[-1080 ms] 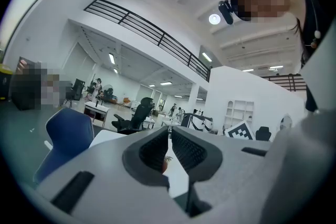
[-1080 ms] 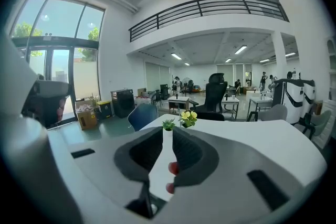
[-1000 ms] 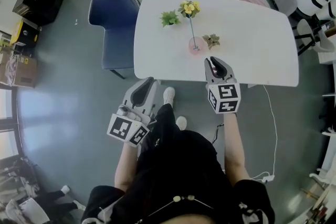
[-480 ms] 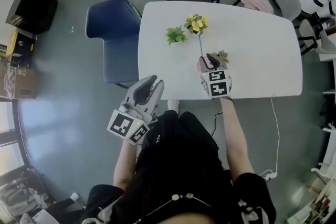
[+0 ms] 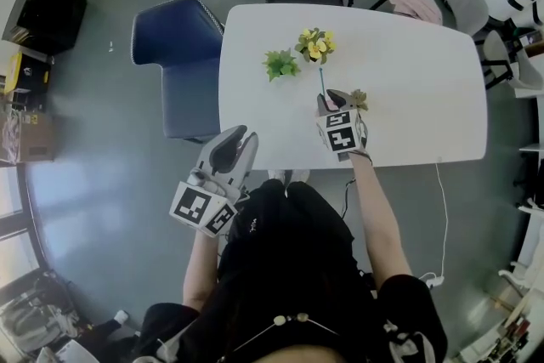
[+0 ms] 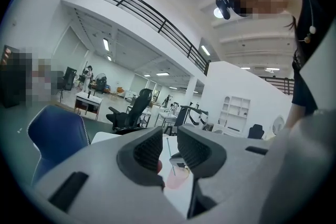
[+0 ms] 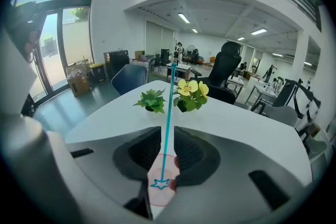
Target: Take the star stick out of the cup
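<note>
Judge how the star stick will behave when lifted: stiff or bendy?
Probably stiff enough: the stick stands straight in the cup. Likely very light, being so thin. It may slip in the broad jaws of the right gripper.

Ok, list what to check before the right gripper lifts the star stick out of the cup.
1. Star stick between the right gripper jaws: ok.
2. Jaws shut on the stick: not ok, a gap shows on each side.
3. Star end inside the pink cup: ok.
4. Yellow flowers and green plant apart from the stick: ok.
5. Left gripper steadying the cup: not ok, open, empty, away from it.
6. Cup stays put when pulled: cannot tell.
</note>
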`<state>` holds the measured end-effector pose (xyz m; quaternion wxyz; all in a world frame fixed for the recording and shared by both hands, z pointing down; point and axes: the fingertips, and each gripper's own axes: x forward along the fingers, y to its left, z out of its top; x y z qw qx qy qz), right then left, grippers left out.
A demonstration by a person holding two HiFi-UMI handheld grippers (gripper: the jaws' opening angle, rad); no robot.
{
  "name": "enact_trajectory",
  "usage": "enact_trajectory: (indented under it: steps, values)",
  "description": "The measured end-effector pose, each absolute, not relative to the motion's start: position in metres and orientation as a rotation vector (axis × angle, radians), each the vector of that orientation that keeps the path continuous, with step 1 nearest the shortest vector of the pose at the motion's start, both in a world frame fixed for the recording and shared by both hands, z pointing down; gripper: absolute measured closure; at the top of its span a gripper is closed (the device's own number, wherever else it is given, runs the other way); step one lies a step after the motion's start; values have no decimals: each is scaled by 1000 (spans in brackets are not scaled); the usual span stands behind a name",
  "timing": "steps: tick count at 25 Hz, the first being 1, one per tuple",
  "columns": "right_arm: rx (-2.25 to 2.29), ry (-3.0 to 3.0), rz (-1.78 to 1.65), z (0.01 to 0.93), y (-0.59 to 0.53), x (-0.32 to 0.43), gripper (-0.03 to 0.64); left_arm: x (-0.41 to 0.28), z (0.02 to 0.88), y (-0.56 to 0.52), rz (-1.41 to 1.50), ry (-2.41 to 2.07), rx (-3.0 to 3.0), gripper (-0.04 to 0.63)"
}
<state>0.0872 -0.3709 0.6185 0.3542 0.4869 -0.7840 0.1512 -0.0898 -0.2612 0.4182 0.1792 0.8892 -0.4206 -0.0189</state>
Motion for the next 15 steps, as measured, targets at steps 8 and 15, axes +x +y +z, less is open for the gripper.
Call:
enact_trajectory:
  steps: [8, 15]
  values:
    - [1278, -2069, 377, 607, -377, 88, 592, -93, 414, -274, -59, -1283, 2481, 520]
    - [1402, -2229, 339, 551, -364, 94, 596, -83, 412, -279, -68, -1290, 2497, 520]
